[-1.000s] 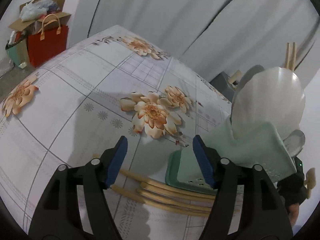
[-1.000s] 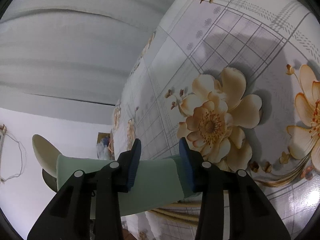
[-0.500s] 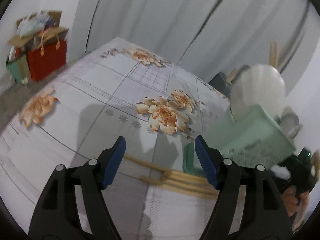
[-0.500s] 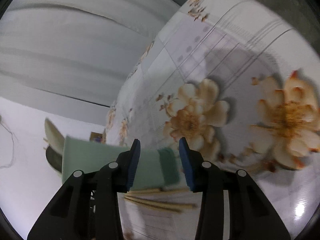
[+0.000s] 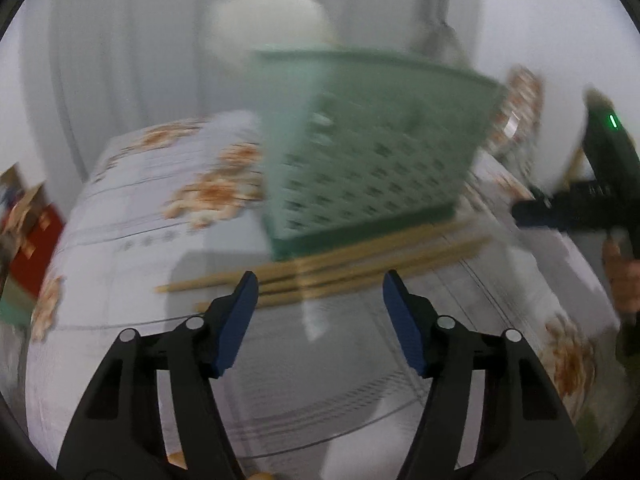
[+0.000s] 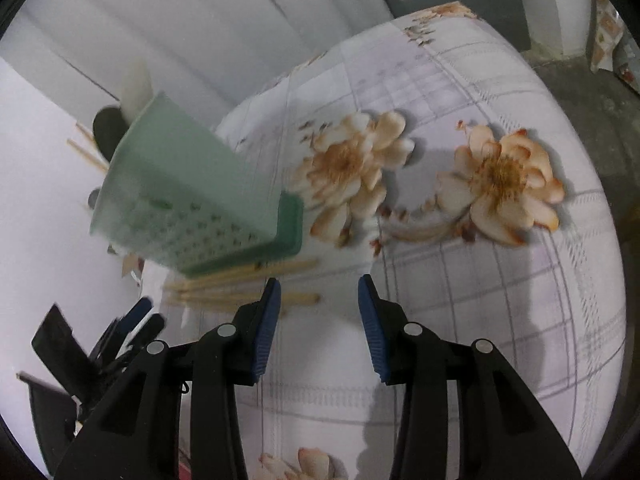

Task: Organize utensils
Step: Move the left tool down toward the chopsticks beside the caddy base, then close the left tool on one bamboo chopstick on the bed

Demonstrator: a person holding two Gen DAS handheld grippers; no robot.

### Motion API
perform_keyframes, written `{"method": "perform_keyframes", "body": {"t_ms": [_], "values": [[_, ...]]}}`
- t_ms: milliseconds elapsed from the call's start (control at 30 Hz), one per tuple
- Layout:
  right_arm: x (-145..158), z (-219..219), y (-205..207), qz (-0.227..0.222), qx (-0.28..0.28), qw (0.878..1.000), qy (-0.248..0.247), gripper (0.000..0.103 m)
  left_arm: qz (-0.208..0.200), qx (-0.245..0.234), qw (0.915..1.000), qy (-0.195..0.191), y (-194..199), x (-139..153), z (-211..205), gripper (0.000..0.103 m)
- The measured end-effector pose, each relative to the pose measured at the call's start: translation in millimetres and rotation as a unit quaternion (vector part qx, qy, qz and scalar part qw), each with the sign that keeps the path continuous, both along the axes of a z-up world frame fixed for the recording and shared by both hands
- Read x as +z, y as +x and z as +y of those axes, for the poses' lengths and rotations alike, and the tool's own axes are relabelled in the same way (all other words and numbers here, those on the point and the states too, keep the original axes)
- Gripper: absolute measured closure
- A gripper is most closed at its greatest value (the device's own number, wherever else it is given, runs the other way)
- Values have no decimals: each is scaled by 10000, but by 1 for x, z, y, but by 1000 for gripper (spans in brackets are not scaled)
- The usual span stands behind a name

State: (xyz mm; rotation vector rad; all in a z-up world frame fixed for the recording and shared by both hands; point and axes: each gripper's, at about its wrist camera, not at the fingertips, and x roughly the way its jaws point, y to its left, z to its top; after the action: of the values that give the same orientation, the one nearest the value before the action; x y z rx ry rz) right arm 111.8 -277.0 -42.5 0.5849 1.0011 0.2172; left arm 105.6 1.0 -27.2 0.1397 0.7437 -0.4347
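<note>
Our left gripper point(image 5: 318, 300), jaws closing on nothing, and our empty, parted right gripper point(image 6: 319, 300) face chopsticks point(image 5: 320, 268) beside the green basket point(image 5: 372, 152).

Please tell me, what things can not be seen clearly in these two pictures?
- Utensils inside green holder: left view blurred; right view shows only its outer wall.
- Chopsticks count: blurred, far ends under the holder.
- Left gripper in right view: blurred, cut off.

Pale-green perforated utensil basket point(image 5: 372, 152) w/ darker green base; tan wooden chopsticks point(image 5: 320, 272) near it. Tablecloth point(image 6: 460, 280): white, grey plaid lines, orange-cream flowers. Red bag point(image 5: 30, 240) far left. Gripper pads point(image 6: 266, 332) blue, on black frames.
</note>
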Motion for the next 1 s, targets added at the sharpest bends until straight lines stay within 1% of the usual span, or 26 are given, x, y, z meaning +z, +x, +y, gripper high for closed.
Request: {"method": "perform_keyframes", "body": {"t_ms": [100, 200, 267, 300, 367, 500, 600, 667, 733, 833, 900, 1000], "values": [[-1, 0, -4, 45, 12, 10000, 16, 63, 61, -524, 9980, 344, 1, -9, -20, 46], [1, 2, -6, 30, 46, 10000, 8, 63, 146, -856, 9948, 535, 4, -14, -31, 46], [1, 4, -4, 29, 74, 10000, 10, 63, 298, -1006, 9928, 573, 12, -17, -35, 46], [0, 5, -3, 40, 80, 10000, 24, 63, 389, -1058, 9921, 547, 15, -18, -36, 46], [-2, 6, -4, 78, 87, 9999, 57, 63, 439, -1120, 9915, 493, 24, -15, -35, 46], [-8, 8, -3, 153, 116, 9998, 95, 63, 427, -1277, 9880, 750, 27, -16, -40, 46], [-9, 7, -1, 168, 99, 9998, 95, 63, 479, -1500, 9836, 881, 19, -17, -46, 46], [-10, 6, 0, 180, 81, 9997, 105, 63, 754, -1618, 9815, 693, 16, -18, -47, 46], [-11, 5, 1, 188, 76, 9997, 111, 63, 764, -1644, 9805, 755, 8, -19, -49, 46], [-11, 4, 2, 194, 79, 9997, 120, 63, 885, -1648, 9790, 808, -1, -19, -52, 46], [-11, 3, 1, 182, 77, 9997, 132, 63, 962, -1627, 9783, 844, -8, -18, -53, 50], [-10, 2, -1, 160, 69, 9997, 151, 63, 1142, -1605, 9767, 849, -23, -18, -59, 51]]}}
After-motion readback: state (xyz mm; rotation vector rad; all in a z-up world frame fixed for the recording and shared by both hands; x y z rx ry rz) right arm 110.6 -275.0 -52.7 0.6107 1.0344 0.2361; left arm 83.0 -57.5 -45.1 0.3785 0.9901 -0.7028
